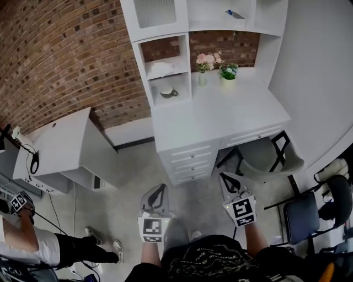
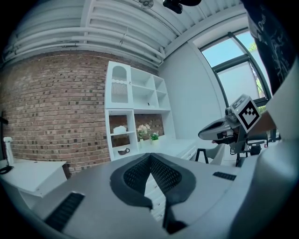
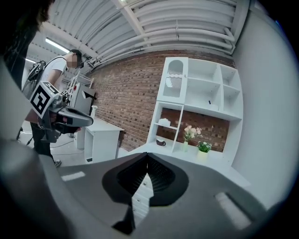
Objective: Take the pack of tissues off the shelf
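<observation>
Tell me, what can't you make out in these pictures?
Pack of tissues: head view, too small, just a white lump.
Blue thing high on the shelf unit: head view, too small to name.
Chair: head view, partly under the desk.
Bystander: head view, cut off by the left edge.

The left gripper (image 1: pixel 158 191) and the right gripper (image 1: pixel 226 179) are held out side by side, both pointing forward and nearly level. Each has its jaws pressed together with nothing between them.
</observation>
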`<move>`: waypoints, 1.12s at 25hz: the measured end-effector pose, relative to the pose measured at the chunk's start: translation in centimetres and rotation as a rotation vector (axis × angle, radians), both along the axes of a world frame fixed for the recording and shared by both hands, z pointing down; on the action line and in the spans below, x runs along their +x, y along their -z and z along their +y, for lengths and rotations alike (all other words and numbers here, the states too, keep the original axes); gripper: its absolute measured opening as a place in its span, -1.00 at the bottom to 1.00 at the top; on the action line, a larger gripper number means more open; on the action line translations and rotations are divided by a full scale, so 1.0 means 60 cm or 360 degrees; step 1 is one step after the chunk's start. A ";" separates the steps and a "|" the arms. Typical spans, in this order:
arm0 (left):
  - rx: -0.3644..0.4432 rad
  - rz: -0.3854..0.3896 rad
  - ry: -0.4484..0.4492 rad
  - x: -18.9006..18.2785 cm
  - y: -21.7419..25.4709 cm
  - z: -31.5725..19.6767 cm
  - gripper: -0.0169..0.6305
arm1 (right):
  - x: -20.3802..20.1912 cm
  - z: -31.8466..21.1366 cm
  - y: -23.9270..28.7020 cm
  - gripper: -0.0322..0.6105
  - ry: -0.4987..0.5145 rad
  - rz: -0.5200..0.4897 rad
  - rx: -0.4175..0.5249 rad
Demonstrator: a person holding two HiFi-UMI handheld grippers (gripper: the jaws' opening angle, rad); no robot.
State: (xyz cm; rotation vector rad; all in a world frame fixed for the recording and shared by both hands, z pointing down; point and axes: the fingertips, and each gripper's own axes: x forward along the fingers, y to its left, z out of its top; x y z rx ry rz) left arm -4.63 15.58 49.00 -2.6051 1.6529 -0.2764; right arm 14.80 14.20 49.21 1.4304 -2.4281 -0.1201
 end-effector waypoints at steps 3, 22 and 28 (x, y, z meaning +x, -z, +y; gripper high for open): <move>0.0001 0.0012 -0.0016 0.003 -0.004 -0.019 -0.92 | 0.000 -0.015 0.000 -0.89 -0.0011 0.0006 0.0019; -0.0024 0.0047 -0.0039 -0.069 -0.013 -0.216 -0.92 | -0.078 -0.198 -0.016 -0.89 -0.0021 0.0029 -0.0020; -0.0017 0.0041 -0.0064 -0.113 -0.006 -0.286 -0.92 | -0.120 -0.256 -0.019 -0.89 -0.0042 0.0052 -0.0041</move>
